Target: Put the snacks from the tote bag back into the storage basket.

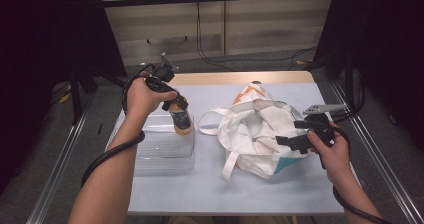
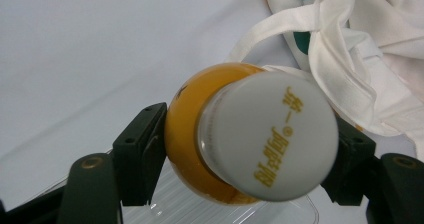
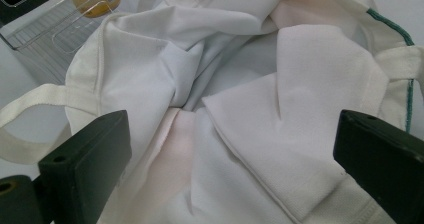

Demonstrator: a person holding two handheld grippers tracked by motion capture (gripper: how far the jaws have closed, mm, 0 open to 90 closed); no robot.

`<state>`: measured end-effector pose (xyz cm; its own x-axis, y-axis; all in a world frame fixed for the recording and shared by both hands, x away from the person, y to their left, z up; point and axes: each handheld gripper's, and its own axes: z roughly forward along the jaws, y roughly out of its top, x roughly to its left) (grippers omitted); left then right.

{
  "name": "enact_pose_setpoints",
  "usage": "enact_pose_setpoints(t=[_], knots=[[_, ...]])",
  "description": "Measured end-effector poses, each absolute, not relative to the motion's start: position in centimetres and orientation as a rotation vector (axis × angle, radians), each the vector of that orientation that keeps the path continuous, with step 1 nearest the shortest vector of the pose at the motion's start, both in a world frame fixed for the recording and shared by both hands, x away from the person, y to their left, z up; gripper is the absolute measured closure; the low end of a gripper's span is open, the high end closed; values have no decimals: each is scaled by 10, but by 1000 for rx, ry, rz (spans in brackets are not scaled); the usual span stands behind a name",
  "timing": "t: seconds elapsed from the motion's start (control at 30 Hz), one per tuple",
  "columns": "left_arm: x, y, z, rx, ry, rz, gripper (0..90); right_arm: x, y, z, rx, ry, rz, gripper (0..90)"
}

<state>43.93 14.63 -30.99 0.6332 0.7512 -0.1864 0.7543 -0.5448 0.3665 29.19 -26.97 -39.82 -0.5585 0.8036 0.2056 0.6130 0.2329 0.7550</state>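
A small bottle [image 1: 182,120] of orange liquid with a white cap [image 2: 267,134] hangs upright above a clear plastic box [image 1: 165,146]. My left gripper [image 1: 178,107] is shut on it, and in the left gripper view its jaws press the bottle's orange shoulder [image 2: 182,129] from both sides. A crumpled white tote bag [image 1: 257,129] with orange and teal print lies at the middle right of the table. My right gripper [image 1: 286,140] stands open at the bag's right edge. In the right gripper view its jaws stand wide apart over the white fabric [image 3: 235,84], and its pads touch no cloth.
The clear box [image 2: 200,209] sits on the pale table cover [image 1: 210,184] at the left. The bag's loose straps [image 1: 207,121] trail toward the box. The table's far edge is bare wood [image 1: 240,78]. Dark stands and cables lie beyond the table.
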Motion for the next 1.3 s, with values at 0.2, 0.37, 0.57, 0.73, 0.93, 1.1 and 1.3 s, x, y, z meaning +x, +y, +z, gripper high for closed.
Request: enact_pose_setpoints(t=[0.2, 0.37, 0.57, 0.73, 0.93, 1.1, 1.3], knots=[[440, 142, -319, 2458, 1193, -6, 302, 292, -269, -398, 1336, 2281, 1229, 17], [442, 141, -324, 2478, 1182, -12, 302, 292, -270, -398, 1336, 2279, 1231, 17], [443, 141, -327, 2466, 1181, -3, 302, 292, -271, -399, 1336, 2280, 1231, 17], [444, 139, -330, 2480, 1177, 1, 302, 293, -271, -398, 1336, 2275, 1240, 17], [444, 138, -337, 2477, 1179, -4, 302, 293, -270, -398, 1335, 2281, 1238, 17], [444, 138, -338, 2479, 1177, -3, 302, 293, -270, -399, 1336, 2282, 1235, 17], [442, 138, -343, 2486, 1172, 6, 301, 293, -270, -399, 1333, 2286, 1239, 17]])
